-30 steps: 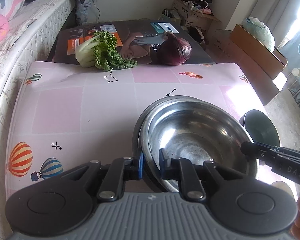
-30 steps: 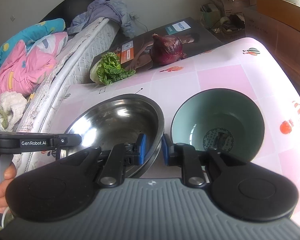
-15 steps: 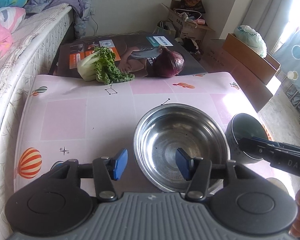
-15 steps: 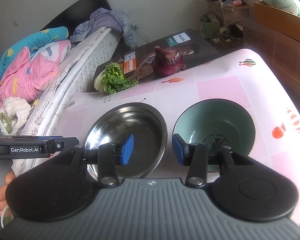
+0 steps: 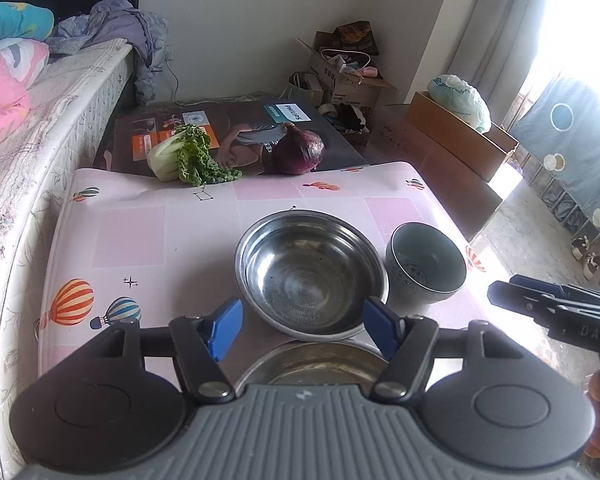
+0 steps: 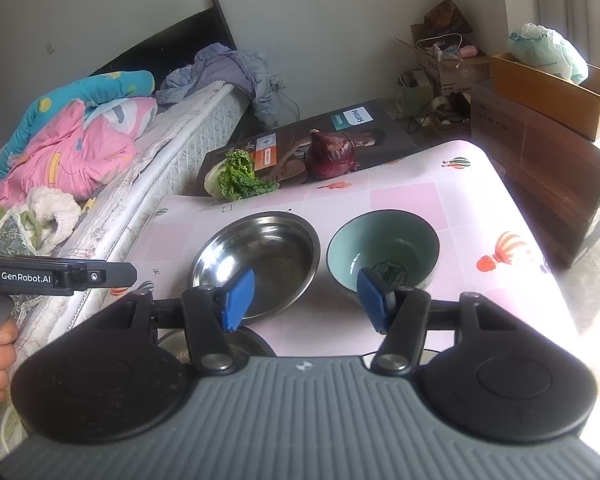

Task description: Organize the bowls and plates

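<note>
Both grippers have pulled back from the steel bowl (image 5: 311, 274) since a second ago, when their blue pads pinched its rim. The bowl now sits free on the pink table (image 5: 132, 232), and more of the room shows. The left gripper (image 5: 303, 328) has its jaws spread wide, holding nothing, with the bowl's near rim between the pads and apart from them. The right gripper (image 6: 305, 299) is likewise spread wide and empty. The green bowl (image 6: 382, 250) stands just beside the steel bowl at its 3 o'clock. A second steel dish (image 5: 312, 364) peeks out at 6 o'clock, under the left gripper. A cabbage (image 5: 188, 156) and a red onion (image 5: 298, 150) lie at the table's 12 o'clock edge.
</note>
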`<state>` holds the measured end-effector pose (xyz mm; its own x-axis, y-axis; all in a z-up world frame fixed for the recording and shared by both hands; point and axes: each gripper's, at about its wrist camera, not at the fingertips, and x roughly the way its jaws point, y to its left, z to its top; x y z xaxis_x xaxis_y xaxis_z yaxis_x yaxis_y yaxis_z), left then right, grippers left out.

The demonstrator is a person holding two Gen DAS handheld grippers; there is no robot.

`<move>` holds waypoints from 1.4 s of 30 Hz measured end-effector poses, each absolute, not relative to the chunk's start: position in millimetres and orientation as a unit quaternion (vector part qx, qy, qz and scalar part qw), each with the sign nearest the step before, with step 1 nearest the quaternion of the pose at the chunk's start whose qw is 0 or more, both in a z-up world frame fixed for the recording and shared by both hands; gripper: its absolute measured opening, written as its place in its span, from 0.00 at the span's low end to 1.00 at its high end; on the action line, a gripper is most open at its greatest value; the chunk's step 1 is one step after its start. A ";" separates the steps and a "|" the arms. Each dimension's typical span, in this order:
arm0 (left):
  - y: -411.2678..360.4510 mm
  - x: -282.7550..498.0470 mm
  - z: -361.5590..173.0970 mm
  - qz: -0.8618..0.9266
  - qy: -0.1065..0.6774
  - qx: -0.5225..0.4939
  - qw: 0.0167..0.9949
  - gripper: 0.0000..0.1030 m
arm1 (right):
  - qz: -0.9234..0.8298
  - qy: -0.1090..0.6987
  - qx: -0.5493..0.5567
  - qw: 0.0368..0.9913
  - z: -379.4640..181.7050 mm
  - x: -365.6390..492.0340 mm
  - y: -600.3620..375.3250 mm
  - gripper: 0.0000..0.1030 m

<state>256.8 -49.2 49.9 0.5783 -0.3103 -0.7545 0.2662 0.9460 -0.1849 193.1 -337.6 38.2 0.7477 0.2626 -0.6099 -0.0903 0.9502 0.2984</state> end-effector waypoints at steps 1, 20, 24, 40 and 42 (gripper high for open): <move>-51.0 252.7 51.6 -0.165 0.429 -0.025 0.888 0.69 | 0.093 0.341 0.127 0.927 39.7 186.8 -340.3 0.55; -94.0 201.6 39.7 -0.205 0.432 -0.025 0.878 0.75 | 0.062 0.341 0.156 0.925 32.4 125.8 -390.5 0.56; -105.7 202.6 36.8 -0.208 0.432 -0.020 0.877 0.74 | 0.057 0.341 0.167 0.923 26.0 125.7 -402.4 0.55; -160.7 255.4 6.7 -0.222 0.444 -0.047 0.867 0.65 | 0.056 0.348 0.196 0.915 -4.0 176.3 -441.1 0.55; -168.6 269.4 2.1 -0.223 0.450 -0.056 0.863 0.58 | 0.062 0.356 0.200 0.911 -10.2 191.2 -445.8 0.55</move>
